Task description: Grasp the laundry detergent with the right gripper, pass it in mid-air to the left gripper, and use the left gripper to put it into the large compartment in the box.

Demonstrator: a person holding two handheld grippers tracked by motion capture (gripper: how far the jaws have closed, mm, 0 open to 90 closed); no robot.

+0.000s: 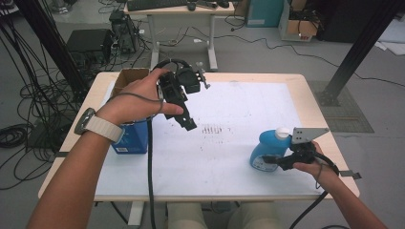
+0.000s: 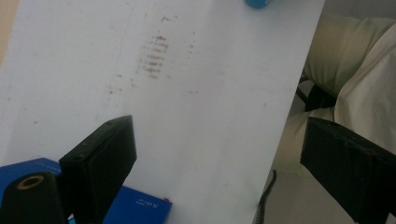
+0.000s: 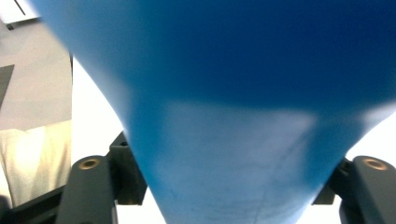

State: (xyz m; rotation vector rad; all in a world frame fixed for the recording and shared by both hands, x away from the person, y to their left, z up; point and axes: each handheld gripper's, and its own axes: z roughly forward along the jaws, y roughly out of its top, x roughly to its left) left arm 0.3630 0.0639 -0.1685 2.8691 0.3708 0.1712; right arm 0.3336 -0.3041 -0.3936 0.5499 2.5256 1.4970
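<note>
Currently catalogued, one moment at the bench (image 1: pixel 305 90):

Item one: blue bottle (image 1: pixel 265 152) with white cap, standing at the lower right of the high view on the white sheet (image 1: pixel 239 124), close to the bench's near right corner. In the right gripper view its blue body (image 3: pixel 243 116) is crowding the frame between the two jaws.

Item two: right gripper (image 1: pixel 274 160), held low at the bottle's side, jaws standing on either side of the bottle body; whether the pads are already pressing firmly cannot be told.

Item three: left gripper (image 1: pixel 184 117), hanging in the air at the upper left of centre, jaws standing wide apart with nothing between them; its own view is looking down on the sheet (image 2: pixel 187 93) and a blue box (image 2: pixel 135 207).

Item four: blue box (image 1: pixel 131 138) at the left, partly behind the person's left wrist, with a brown cardboard box (image 1: pixel 129 76) beyond it.

Risk, as a judgement: the bottle's body is rounded and tapering, so the jaws may be sliding along it during a lift, letting it slip or tip. Standing near the bench edge, a nudged bottle could be toppling off the side. A grip taken low on the body may also be leaving it top-heavy.
</note>
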